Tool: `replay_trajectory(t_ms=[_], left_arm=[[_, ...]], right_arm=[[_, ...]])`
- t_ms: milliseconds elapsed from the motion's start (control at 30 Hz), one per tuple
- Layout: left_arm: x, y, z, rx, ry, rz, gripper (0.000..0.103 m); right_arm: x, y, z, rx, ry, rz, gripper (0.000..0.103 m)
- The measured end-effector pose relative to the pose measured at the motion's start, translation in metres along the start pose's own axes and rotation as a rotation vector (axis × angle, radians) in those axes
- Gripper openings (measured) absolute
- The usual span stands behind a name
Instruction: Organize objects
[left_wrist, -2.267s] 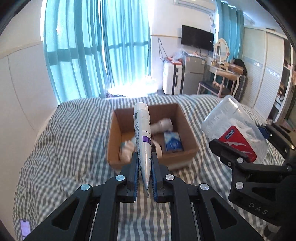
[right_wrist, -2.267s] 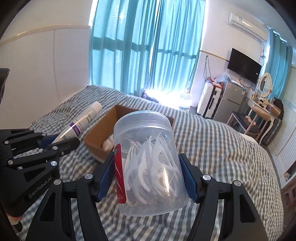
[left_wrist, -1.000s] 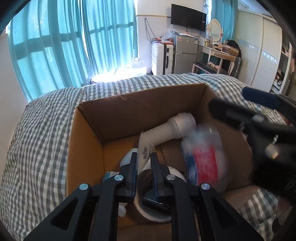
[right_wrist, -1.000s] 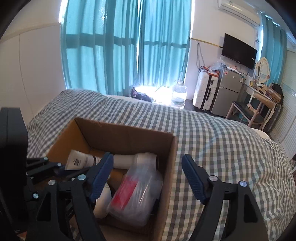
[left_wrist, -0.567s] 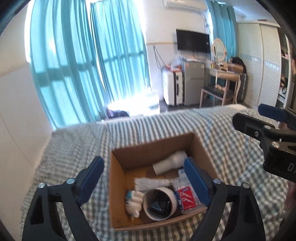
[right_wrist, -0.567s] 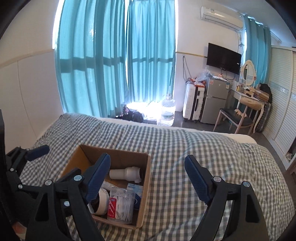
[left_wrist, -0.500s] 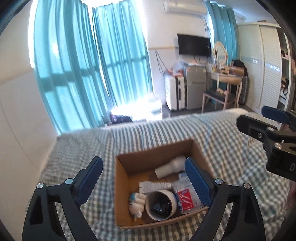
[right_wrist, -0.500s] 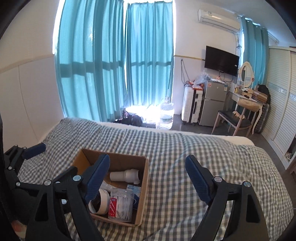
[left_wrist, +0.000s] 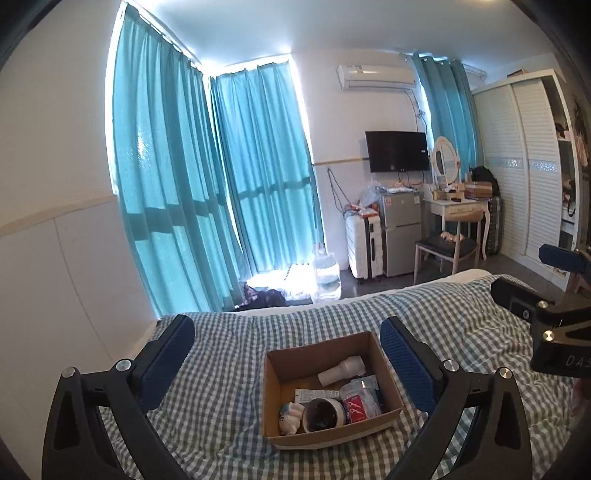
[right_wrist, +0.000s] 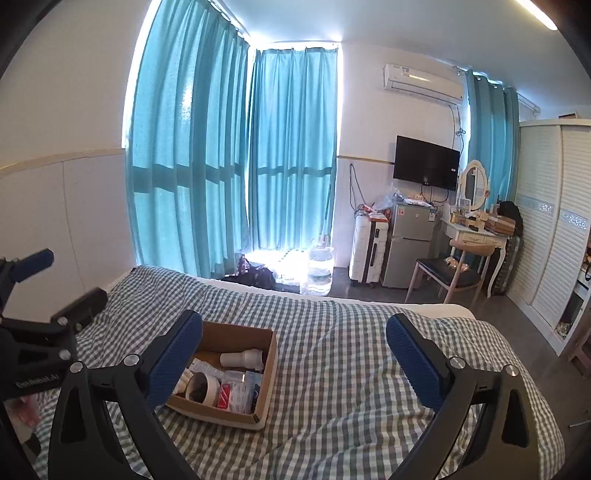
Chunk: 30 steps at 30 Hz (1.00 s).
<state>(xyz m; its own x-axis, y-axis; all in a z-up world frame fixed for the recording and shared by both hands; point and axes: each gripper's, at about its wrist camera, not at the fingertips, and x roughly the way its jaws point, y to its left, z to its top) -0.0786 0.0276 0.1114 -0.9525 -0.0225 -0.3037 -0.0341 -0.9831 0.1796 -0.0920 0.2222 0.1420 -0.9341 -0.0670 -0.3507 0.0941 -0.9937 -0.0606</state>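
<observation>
A brown cardboard box (left_wrist: 272, 398) sits on the checked bed, below and ahead of both grippers. In it lie a clear jar with a red label (left_wrist: 360, 400), a tape roll (left_wrist: 323, 413), a white bottle (left_wrist: 341, 369) and a white tube (left_wrist: 314, 395). My left gripper (left_wrist: 286, 332) hangs high above the bed, its jaws opening wide with nothing between them. In the right wrist view the box (right_wrist: 218, 413) is lower left, with the jar (right_wrist: 236, 397) inside. My right gripper (right_wrist: 295, 321) also stands wide, its jaws opening and empty.
The grey checked bed cover (right_wrist: 351, 369) spreads around the box. Teal curtains (left_wrist: 221, 184) cover the window beyond the bed. A water jug (right_wrist: 320, 266), suitcase, small fridge (right_wrist: 406, 243), chair and dressing table (right_wrist: 476, 232) stand at the far wall; a wardrobe (left_wrist: 517, 166) is on the right.
Both grippers let go of the tube and the jar in the box, opened wide, then rose and drew back. The box now looks smaller and lower in both views.
</observation>
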Motion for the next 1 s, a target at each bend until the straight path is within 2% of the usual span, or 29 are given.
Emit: replay_trajectory(t_ms=[233, 433, 567, 667, 767, 1000], left_arm=[[-0.034, 0.002, -0.024, -0.010, -0.010, 0.049, 0.103], [-0.027, 0.014, -0.058, -0.122, 0.065, 0.037, 0.103], [-0.021, 0.014, -0.083, -0.128, 0.097, 0.064, 0.103], [-0.011, 0.014, -0.102, -0.118, 0.135, 0.067, 0.103], [0.000, 0.020, -0.118, -0.152, 0.175, 0.073, 0.103], [0.001, 0.027, -0.124, -0.197, 0.190, 0.068, 0.103]], right_arm=[[-0.022, 0.013, -0.034, -0.035, -0.014, -0.036, 0.102], [-0.020, 0.019, -0.073, 0.003, -0.032, -0.072, 0.102], [-0.007, 0.019, -0.100, 0.006, -0.024, -0.106, 0.102], [0.009, 0.014, -0.119, 0.017, 0.021, -0.118, 0.102], [0.020, 0.012, -0.132, 0.031, 0.061, -0.111, 0.102], [0.029, 0.013, -0.145, 0.048, 0.106, -0.095, 0.102]])
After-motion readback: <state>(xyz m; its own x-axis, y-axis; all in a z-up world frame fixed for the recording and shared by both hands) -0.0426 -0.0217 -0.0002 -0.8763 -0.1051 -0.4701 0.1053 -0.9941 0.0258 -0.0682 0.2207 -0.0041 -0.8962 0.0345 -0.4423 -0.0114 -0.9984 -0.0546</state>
